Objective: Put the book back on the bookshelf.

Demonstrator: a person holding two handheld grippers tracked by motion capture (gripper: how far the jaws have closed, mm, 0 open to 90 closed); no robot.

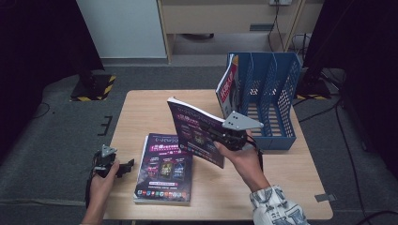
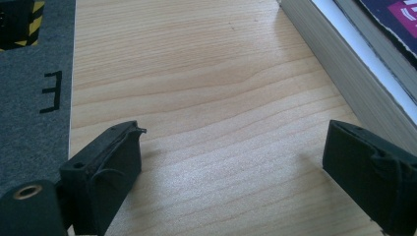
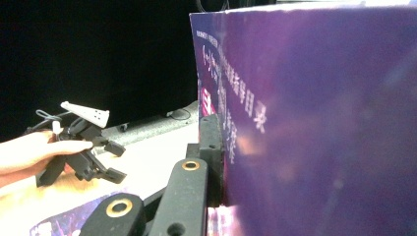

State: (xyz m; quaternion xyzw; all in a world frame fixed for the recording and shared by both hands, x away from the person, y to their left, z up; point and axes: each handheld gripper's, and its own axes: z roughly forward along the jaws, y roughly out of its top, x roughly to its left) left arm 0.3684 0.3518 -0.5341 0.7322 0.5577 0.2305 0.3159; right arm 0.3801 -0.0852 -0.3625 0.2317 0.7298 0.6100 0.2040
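Magazines numbered three: one purple magazine (image 1: 195,133) was held tilted above the wooden table (image 1: 141,117), clamped between the jaws of the right gripper (image 1: 224,136); a second purple magazine (image 1: 164,171) lay flat near the table's front edge; a red-and-white magazine (image 1: 227,89) stood leaning in the leftmost slot of the single blue file rack (image 1: 274,89). The left gripper (image 1: 121,168) hovered low at the table's left edge, jaws spread wide and empty, just beside the flat copy's page edges (image 2: 339,64).
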